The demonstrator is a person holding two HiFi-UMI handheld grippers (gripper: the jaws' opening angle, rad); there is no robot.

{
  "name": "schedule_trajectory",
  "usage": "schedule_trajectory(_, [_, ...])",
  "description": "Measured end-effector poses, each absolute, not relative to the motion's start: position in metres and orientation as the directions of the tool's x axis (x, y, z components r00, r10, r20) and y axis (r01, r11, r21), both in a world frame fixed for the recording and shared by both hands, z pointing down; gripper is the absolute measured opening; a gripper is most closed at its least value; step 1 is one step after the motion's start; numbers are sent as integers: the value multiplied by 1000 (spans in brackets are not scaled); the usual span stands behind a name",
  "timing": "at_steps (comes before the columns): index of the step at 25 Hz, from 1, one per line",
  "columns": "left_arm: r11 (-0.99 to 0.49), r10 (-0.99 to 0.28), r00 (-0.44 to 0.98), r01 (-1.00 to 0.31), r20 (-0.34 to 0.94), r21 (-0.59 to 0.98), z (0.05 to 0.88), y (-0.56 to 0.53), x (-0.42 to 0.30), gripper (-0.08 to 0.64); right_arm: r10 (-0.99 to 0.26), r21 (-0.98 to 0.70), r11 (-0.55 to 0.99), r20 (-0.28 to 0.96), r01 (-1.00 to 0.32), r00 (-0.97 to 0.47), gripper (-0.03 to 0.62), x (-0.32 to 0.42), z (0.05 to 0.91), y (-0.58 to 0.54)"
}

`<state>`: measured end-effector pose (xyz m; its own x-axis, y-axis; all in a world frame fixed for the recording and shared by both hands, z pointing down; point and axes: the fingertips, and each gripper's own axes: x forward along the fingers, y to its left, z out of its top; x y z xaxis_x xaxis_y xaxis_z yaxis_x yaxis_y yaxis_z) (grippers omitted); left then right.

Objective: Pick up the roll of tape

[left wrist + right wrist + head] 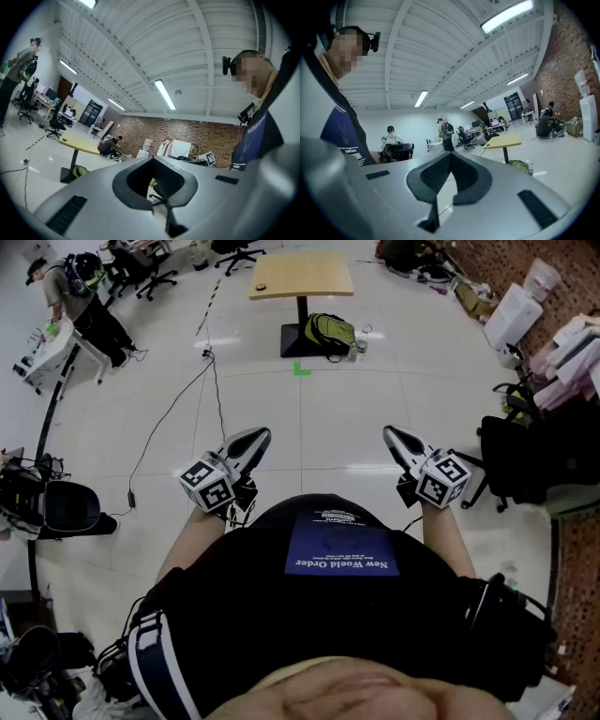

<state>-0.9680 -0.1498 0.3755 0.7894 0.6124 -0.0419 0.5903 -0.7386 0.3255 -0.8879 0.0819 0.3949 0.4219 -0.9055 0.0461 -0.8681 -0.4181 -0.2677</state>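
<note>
I am standing on a white floor and hold both grippers level in front of my waist. In the head view, my left gripper and my right gripper are both shut with nothing between the jaws. Far ahead stands a yellow-topped table with a small round brown thing on its left part; it is too small to tell whether it is the roll of tape. The left gripper has the table far off to its left. The right gripper has the table far off to its right.
A yellow-green backpack lies at the table's foot, with a green floor mark in front of it. A black cable runs across the floor at left. A person stands by desks at far left. Black chairs and bags stand at right.
</note>
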Motion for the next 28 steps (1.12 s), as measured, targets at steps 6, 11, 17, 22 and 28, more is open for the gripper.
schedule_trajectory(6, [-697, 666, 745, 641, -40, 322, 372, -77, -934, 6, -870, -270, -483, 42, -833, 491, -14, -870, 398, 163])
schedule_trajectory(11, [-633, 736, 676, 707, -38, 314, 369, -6, -899, 6, -813, -273, -567, 34, -777, 582, -14, -856, 395, 243])
schedule_trajectory(17, [-542, 811, 583, 776, -41, 322, 374, 79, -857, 6, -734, -276, -661, 42, -698, 678, -14, -843, 403, 334])
schedule_trajectory(22, [-452, 871, 490, 832, -41, 322, 375, 124, -830, 6, -657, -292, -730, 50, -618, 752, -14, -837, 411, 380])
schedule_trajectory(28, [-379, 907, 419, 858, -45, 347, 385, 132, -772, 6, -596, -297, -780, 84, -551, 798, -14, -803, 420, 384])
